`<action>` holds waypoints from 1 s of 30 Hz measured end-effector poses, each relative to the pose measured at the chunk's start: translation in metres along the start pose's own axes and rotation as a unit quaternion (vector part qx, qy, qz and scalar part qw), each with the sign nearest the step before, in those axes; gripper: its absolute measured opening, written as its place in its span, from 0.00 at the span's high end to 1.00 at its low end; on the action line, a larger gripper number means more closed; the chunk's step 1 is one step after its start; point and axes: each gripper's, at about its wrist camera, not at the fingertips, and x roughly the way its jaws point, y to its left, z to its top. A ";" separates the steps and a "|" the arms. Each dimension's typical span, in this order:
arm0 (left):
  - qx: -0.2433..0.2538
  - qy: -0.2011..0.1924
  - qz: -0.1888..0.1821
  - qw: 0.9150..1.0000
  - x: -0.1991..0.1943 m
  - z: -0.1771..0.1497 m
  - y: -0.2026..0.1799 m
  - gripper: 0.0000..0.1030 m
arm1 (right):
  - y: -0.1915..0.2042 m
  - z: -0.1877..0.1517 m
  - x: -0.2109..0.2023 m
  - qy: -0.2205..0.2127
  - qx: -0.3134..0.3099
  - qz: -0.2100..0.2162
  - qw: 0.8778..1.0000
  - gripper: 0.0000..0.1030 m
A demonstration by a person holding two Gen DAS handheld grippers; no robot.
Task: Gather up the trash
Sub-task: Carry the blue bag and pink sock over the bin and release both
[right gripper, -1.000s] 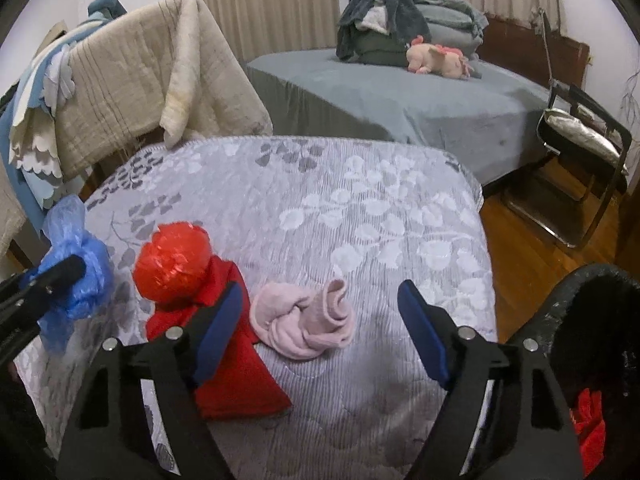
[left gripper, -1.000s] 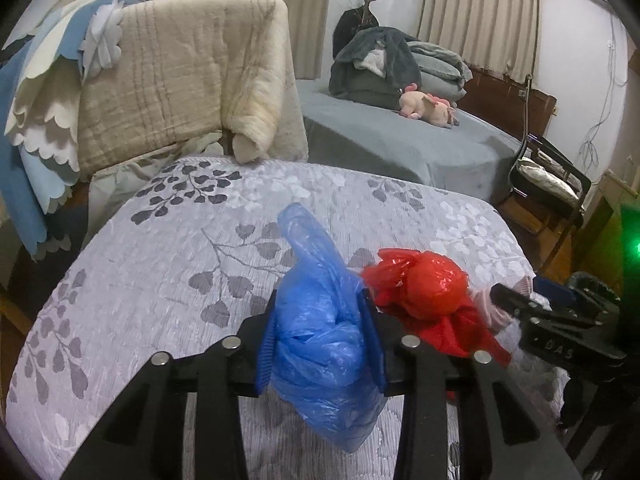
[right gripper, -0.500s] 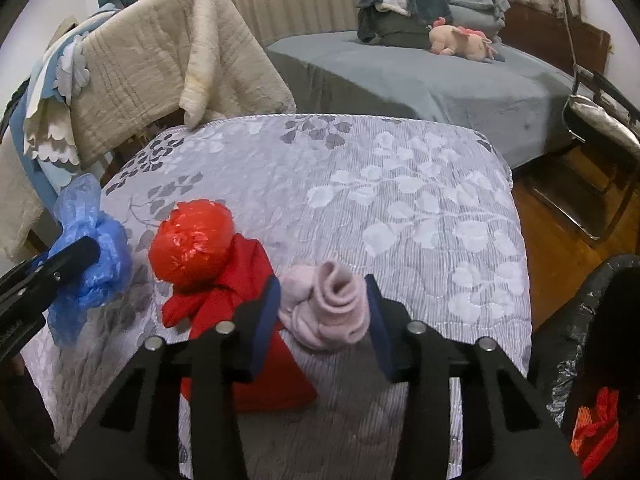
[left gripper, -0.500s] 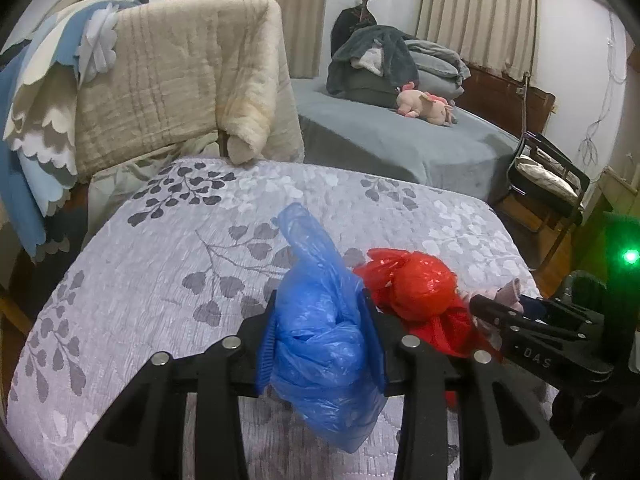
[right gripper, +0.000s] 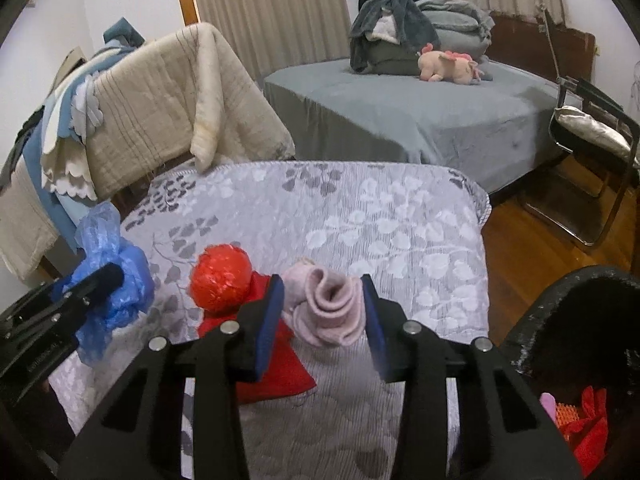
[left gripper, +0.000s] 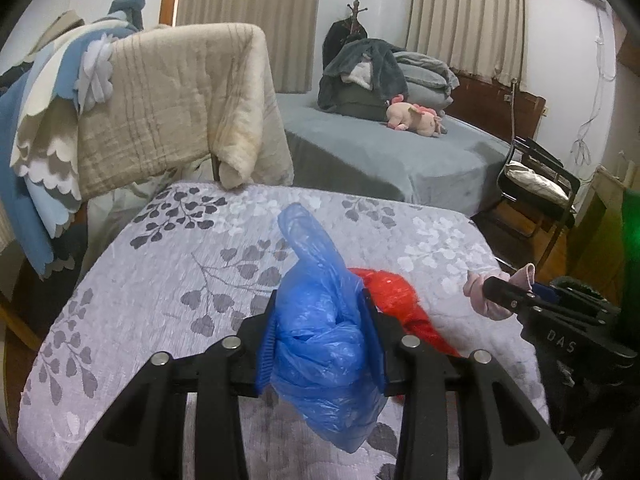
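We are pinching the crumpled blue plastic bag (left gripper: 320, 332) in our left hand-held gripper (left gripper: 320, 340), held level above the grey leaf-patterned bench (left gripper: 160, 280). Our right hand-held gripper (right gripper: 324, 316), also level, is squeezing the rolled pink sock (right gripper: 326, 306), just right of the red plastic bundle (right gripper: 222, 276).

Blue bag (left gripper: 324, 344) crinkled glossy plastic; sock (right gripper: 326, 308) matt knit

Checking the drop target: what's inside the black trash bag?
In the black trash bag: red crumpled trash, an orange piece and a pink bit. Its dark interior hides anything deeper.
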 end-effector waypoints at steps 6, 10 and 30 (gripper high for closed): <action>0.001 -0.015 -0.006 1.000 -0.019 0.005 -0.007 0.63 | 0.001 0.003 -0.027 -0.020 -0.006 0.002 1.000 0.64; 0.004 -0.026 -0.012 1.000 -0.033 0.008 -0.016 0.63 | 0.001 0.005 -0.047 -0.035 -0.006 0.006 0.999 0.64; 0.040 -0.079 -0.061 0.994 -0.100 0.009 -0.074 0.63 | -0.022 -0.005 -0.155 -0.109 0.000 -0.009 0.994 0.64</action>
